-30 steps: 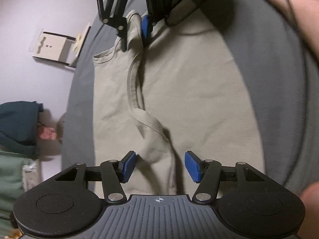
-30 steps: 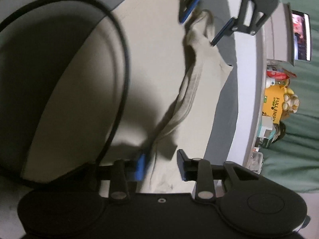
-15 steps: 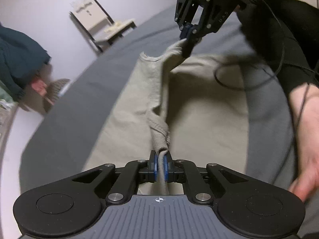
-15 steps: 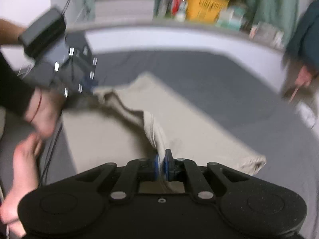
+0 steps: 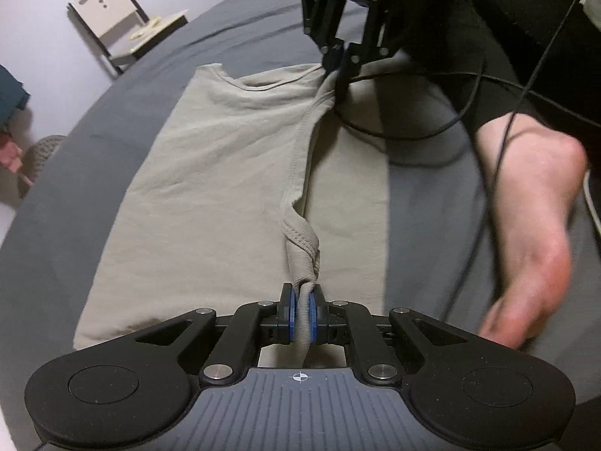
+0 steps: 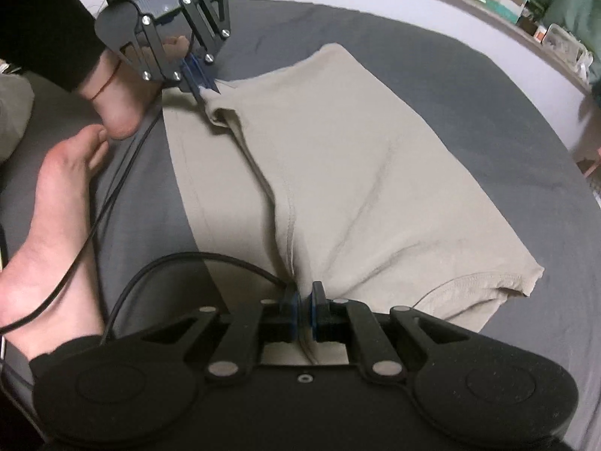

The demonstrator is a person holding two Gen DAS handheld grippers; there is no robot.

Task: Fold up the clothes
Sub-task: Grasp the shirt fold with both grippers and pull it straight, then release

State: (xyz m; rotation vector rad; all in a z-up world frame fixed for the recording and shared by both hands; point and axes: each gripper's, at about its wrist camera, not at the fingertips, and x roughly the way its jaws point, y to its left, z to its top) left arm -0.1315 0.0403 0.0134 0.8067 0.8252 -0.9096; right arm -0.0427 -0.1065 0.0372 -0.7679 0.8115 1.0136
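Left gripper (image 5: 302, 315) pressed together on a bunched hem of the beige shirt (image 5: 225, 173), cloth pinched between the blue pads (image 5: 291, 314). Right gripper (image 6: 305, 314) likewise clamped on the same seamed edge at its other end, seen far off in the left view as well (image 5: 343, 62). Between the two, a raised ridge of hem pulled fairly taut, with the rest of the shirt lying spread on the grey bed sheet (image 5: 94, 143). Light, limp, thin knit by the look of it: likely to sag and crease wherever unsupported, not slippery, not fragile. Best taken at hems and corners, both ends held level. Black cable (image 6: 112, 188) and bare feet (image 6: 49, 203) close beside the cloth.
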